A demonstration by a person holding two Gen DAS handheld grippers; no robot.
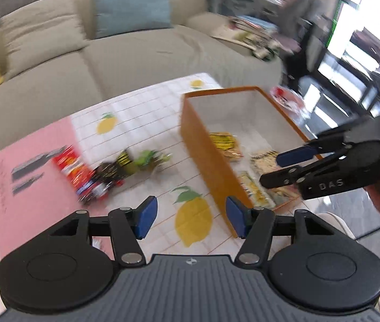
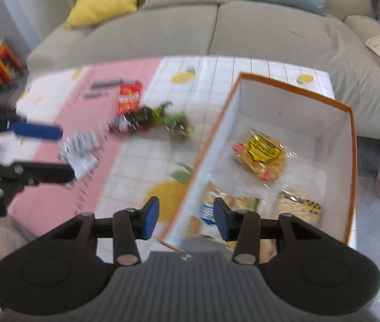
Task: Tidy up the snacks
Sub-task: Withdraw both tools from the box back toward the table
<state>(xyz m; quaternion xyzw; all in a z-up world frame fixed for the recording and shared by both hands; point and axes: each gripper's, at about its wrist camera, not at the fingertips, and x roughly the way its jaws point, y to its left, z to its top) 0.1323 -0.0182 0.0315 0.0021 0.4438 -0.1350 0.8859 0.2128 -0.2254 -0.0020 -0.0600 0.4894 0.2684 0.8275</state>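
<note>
Both pairs of tongs are hanging empty above the counter [image 2: 136, 145], which is wearing a lemon-print cloth. The left tongs [image 1: 191, 220] are standing spread with nothing between the blue pads, pointing down at the cloth just beside the orange box [image 1: 211, 161]. The right tongs [image 2: 186, 220] are also parted and pinching nothing, hovering over the box's near wall.

Several clear-wrapped packets are already lying flat on the white floor of the box; the plainest is a yellow-labelled cracker packet [image 2: 261, 158]. Still waiting outside, on the cloth left of the box, is a loose cluster: a red snack bag [image 2: 129, 98], a dark packet [image 2: 133, 122] touching it, and a green packet [image 2: 178, 123] nearest the box. A white foil sachet [image 2: 80, 150] is lying apart from the cluster, on the pink part of the cloth.

These are looking like light, air-filled bags in slick, crinkly film, soft enough to buckle and with brittle contents, I would judge. A squeeze across the puffed middle is likely sliding off or crushing what is inside. The flat crimped seam at a bag's end is looking like the better hold, since the film there is doubled and gives the pads something to bite. The green packet, lying free at the edge of the cluster, is seeming the easiest to reach without disturbing its neighbours. Blur is hiding the exact orientation of each seam.
</note>
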